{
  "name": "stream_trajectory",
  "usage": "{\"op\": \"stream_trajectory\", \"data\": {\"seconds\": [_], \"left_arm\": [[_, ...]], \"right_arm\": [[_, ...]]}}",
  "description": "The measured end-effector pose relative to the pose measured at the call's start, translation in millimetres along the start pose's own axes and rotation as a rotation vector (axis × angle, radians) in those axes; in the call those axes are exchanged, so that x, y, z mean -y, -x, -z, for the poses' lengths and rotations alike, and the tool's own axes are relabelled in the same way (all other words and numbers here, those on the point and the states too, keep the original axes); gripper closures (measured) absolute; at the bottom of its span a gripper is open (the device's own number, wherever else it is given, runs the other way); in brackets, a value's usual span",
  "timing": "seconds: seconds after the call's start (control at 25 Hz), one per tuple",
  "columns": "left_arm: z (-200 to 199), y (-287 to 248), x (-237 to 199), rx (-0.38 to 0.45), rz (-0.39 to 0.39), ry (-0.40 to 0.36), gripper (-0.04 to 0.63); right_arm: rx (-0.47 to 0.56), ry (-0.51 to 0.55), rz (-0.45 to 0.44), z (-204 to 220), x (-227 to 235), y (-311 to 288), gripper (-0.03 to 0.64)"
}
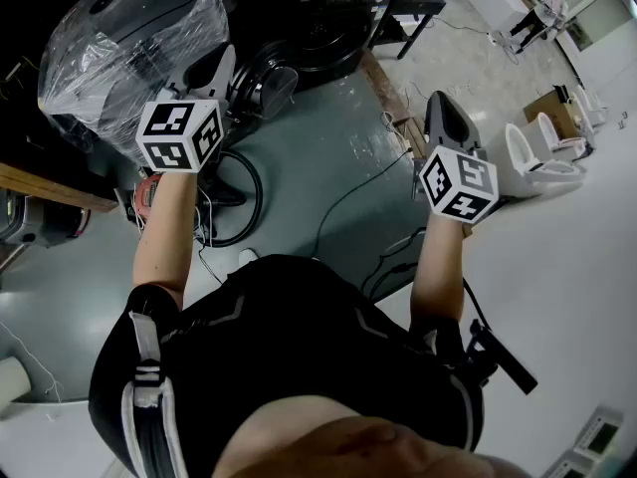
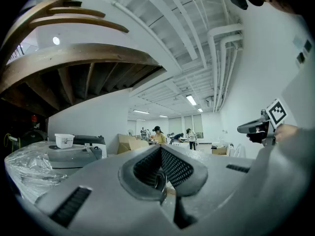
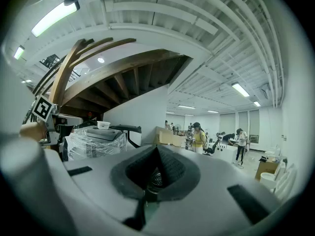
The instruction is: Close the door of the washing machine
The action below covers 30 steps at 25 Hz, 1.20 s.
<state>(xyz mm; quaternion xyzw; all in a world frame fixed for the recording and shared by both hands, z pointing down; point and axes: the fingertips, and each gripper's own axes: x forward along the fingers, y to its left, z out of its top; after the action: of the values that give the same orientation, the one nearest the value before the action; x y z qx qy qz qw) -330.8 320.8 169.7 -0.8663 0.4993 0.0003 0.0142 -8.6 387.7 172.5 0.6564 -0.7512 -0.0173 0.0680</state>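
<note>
In the head view a dark washing machine (image 1: 328,18) stands at the top centre, low on the grey floor. Its round door (image 1: 267,83) appears swung open to the machine's left. My left gripper (image 1: 227,60) is held level in the air, just left of the door, jaws shut and empty. My right gripper (image 1: 439,100) hangs to the right, apart from the machine, also shut with nothing in it. In the left gripper view the closed pads (image 2: 161,151) meet in front of the lens. The right gripper view shows its pads (image 3: 156,151) together too.
A plastic-wrapped machine (image 1: 129,38) stands at the left, close to my left gripper. Cables (image 1: 239,202) loop over the floor below the door. White toilets (image 1: 542,162) and a cardboard box (image 1: 552,103) sit at the right. People (image 3: 199,136) stand far off in the hall.
</note>
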Motion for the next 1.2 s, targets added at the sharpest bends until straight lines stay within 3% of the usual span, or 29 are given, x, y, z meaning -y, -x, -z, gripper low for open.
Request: {"op": "stream_trajectory", "data": {"seconds": [0.32, 0.76, 1.2], "left_arm": [[-4, 8, 8, 0.007, 0.032, 0.032, 0.594], [0, 21, -7, -0.002, 0.006, -0.002, 0.594], [5, 42, -42, 0.015, 0.036, 0.011, 0.594]], "right_arm": [[0.001, -0.008, 0.012, 0, 0, 8, 0.614], [-0.008, 0.009, 0.007, -2, -17, 6, 0.612], [-0.019, 0.044, -0.023, -8, -79, -14, 0.612]]}}
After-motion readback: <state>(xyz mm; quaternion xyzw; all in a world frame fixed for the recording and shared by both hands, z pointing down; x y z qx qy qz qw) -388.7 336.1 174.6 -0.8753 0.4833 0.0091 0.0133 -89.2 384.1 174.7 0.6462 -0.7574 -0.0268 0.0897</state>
